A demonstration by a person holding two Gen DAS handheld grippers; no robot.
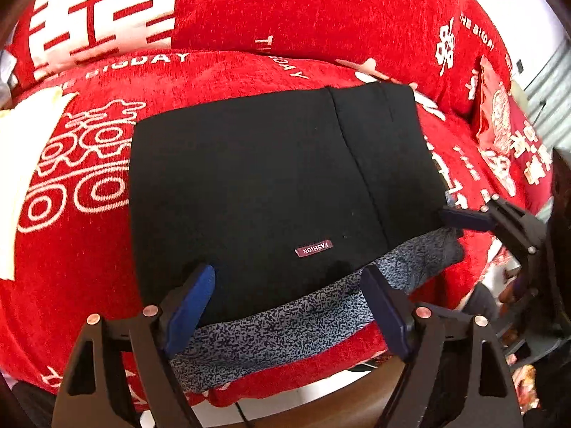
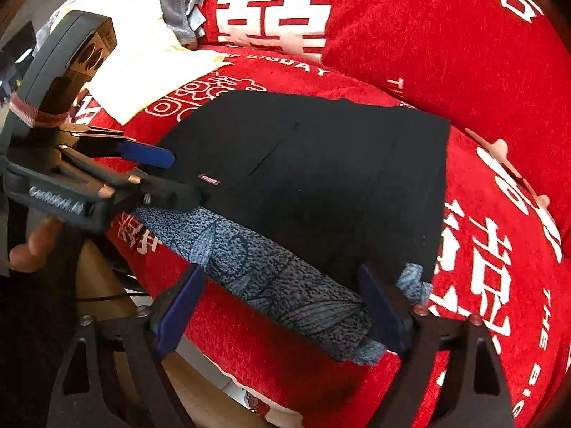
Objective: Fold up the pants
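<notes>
The black pants lie folded into a flat rectangle on a red sofa seat, with a small "FASHION" label near the front edge. Their speckled grey-blue waistband lining shows along the near edge. They also show in the right wrist view. My left gripper is open, its blue pads straddling the near edge of the pants, not clamping them. My right gripper is open over the waistband lining at the near right corner. The left gripper shows open at the left edge.
The red sofa cover with white characters lies under the pants. Red back cushions stand behind. A pale yellow cloth lies at the left. A red packet sits at the right. The sofa's front edge is just below the grippers.
</notes>
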